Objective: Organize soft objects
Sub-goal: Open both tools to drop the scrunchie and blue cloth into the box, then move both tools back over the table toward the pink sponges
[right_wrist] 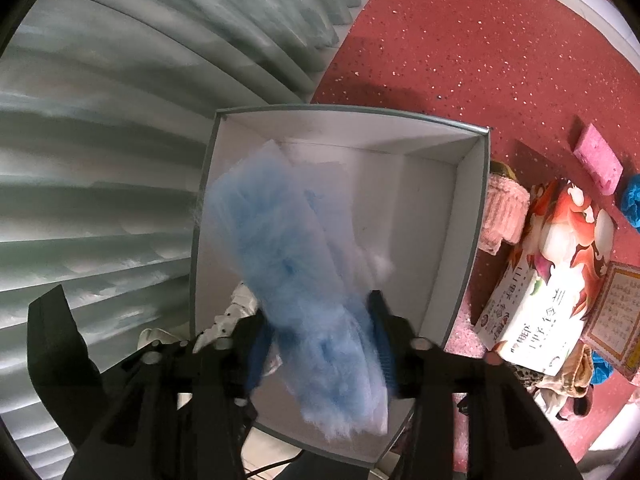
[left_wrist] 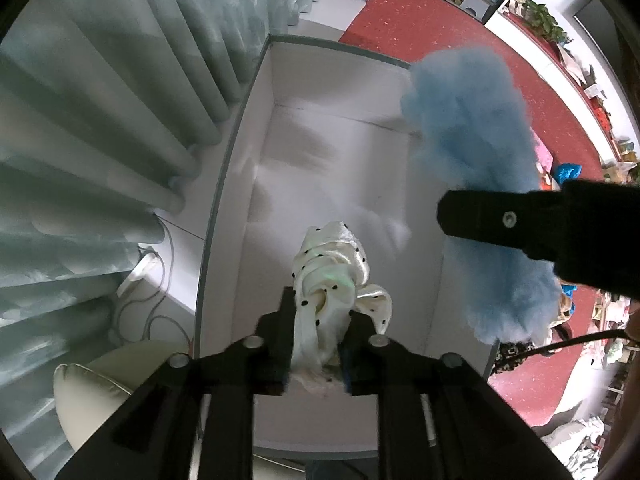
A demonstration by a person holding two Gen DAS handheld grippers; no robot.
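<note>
beside pale green curtains (right_wrist: 120,120) and red carpet (right_wrist: 460,40), an open white box (left_wrist: 236,184). left gripper (left_wrist: 318,316) clamped on spotted cream cloth (left_wrist: 332,268), right gripper (right_wrist: 320,332) pinching fluffy blue fabric (right_wrist: 280,240). both hanging above the box interior, seemingly for dropping inside.

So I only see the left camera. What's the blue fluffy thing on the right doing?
Observer: The right gripper is shut on that blue fluff, which hangs over the white box.
Operator: Is there more stuff outside the box?
Observer: Yes. A packet with red and white print lies on the red carpet right beside the box.
Operator: Anything pink?
Observer: A pink sponge sits farther out on the carpet, apart from the packet.
Operator: Can you see my spotty cloth from there?
Observer: Only a bit: the spotty cloth peeks out to the left of the fluff, low in the right view.
</note>
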